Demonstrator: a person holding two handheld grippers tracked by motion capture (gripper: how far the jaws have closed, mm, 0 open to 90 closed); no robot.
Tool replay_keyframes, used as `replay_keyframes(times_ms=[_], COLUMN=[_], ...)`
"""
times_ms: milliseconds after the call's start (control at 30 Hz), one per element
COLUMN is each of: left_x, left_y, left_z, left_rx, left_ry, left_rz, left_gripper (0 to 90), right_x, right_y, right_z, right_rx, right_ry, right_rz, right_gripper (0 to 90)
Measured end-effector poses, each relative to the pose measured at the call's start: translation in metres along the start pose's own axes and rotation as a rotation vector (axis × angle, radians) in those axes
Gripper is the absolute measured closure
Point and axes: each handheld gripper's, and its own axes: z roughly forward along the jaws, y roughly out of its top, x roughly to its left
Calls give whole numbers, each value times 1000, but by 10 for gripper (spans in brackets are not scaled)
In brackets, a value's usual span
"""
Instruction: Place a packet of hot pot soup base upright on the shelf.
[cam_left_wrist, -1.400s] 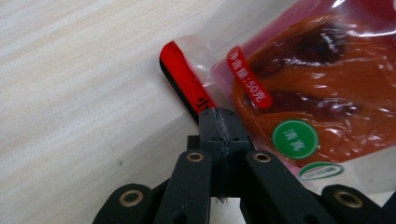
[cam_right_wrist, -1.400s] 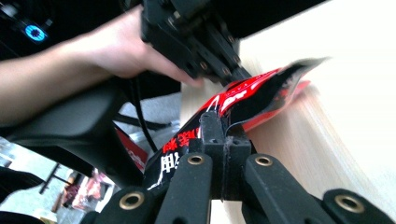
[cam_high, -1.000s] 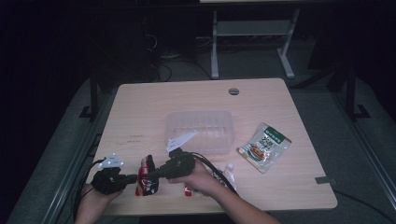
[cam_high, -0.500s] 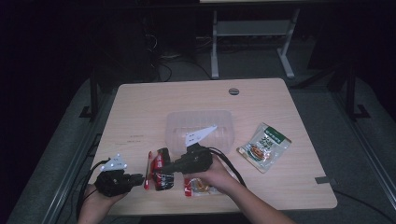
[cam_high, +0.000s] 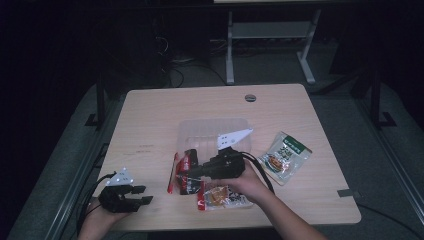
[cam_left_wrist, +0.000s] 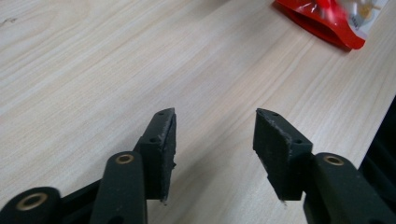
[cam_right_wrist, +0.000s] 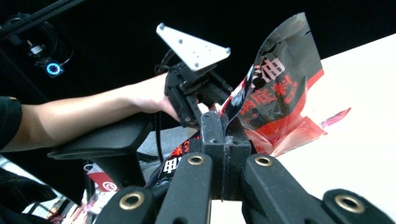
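Black-red packet (cam_right_wrist: 273, 88) upright in right hand-held gripper (cam_right_wrist: 224, 140)

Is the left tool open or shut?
Open. The left tool shows a wide gap between its pads, with bare table underneath.

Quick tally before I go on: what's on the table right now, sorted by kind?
Snack packets: 3 (black-and-red packet in the right claw, red packet, green-and-white packet)
Clear plastic trays: 1
Total: 4
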Motion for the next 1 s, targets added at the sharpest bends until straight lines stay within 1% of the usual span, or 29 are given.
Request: replay_keyframes(times_ms=[33, 100, 233, 267, 300, 400, 500, 633, 700, 867, 900, 967, 1000], left_x=[-1, -1, -2, -2, -1, -2, -1, -2, -2, -2, -3, -3, -3], left_y=[-1, -1, -1, -1, -1, -1, -1, 0, 0, 0, 0, -1, -1], left_z=[0, 1, 4, 4, 5, 6, 7, 7, 7, 7, 7, 7, 6], left_rx=[1, 4, 14, 19, 18, 18, 24, 26, 28, 26, 22, 19, 24], left_ry=[-1, -1, -6, -6, -9, -13, -15, -15, -14, -15, -18, -21, -22], left_rz=[-7, 5, 10, 22, 23, 9, 11, 20, 25, 33, 23, 19, 29], left_gripper=[465, 452, 436, 433, 428, 419, 406, 387, 380, 374, 373, 372, 372], right_x=[0, -1, -3, -5, -5, -8, -11, -17, -21, -34, -36, -42, -45], right_y=[1, 4, 10, 12, 13, 17, 22, 30, 35, 44, 45, 48, 49], right_z=[-3, -8, -19, -21, -23, -29, -34, -36, -37, -34, -33, -31, -30], right_rx=[-7, -14, -20, -27, -30, -32, -29, -13, -5, 16, 16, 25, 32], right_ry=[-9, -19, -52, -61, -68, -90, -117, -156, -169, -200, -205, -220, -222], right_rz=[0, -3, -4, -16, -14, -12, -12, -14, -2, -2, 7, 3, 8], right_gripper=[900, 900, 900, 900, 900, 900, 900, 900, 900, 900, 900, 900, 900])
